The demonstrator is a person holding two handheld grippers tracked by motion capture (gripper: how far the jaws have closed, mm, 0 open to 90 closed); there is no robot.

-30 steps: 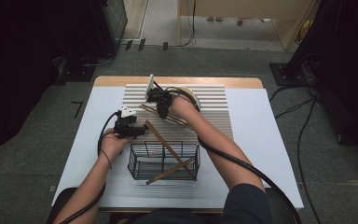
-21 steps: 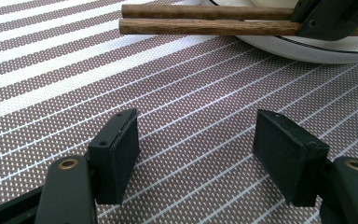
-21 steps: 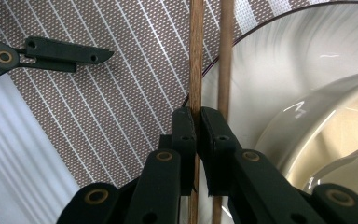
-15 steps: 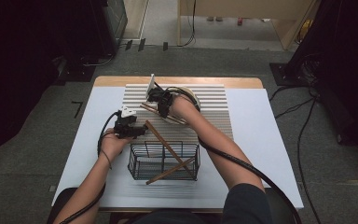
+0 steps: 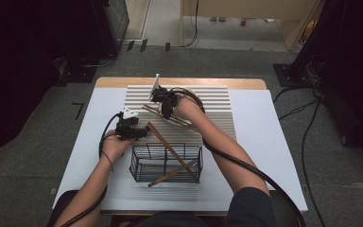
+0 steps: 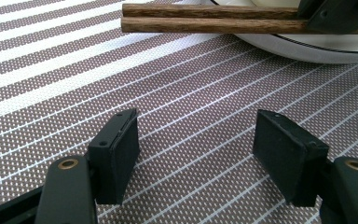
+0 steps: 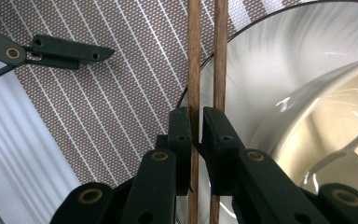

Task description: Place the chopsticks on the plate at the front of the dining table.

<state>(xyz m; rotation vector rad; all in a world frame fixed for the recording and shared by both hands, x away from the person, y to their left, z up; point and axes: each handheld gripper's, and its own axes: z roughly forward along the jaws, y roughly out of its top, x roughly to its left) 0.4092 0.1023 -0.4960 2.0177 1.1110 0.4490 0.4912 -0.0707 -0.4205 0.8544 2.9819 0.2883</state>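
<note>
Right gripper (image 7: 195, 126): black jaws nipped onto one slim brown wooden chopstick (image 7: 194, 56); its twin (image 7: 220, 51) runs just beside, outside the pads.
Chopsticks' place: straight, round-sectioned, lying across the rim of a glossy white plate (image 7: 279, 79) – on the woven brown-and-white striped mat (image 7: 121, 70).
Left gripper (image 6: 200, 149): flat black pads stand apart, nothing between them – only mat weave below.
Wire basket (image 5: 166, 163): black, rectangular, two more sticks leaning in it.
</note>
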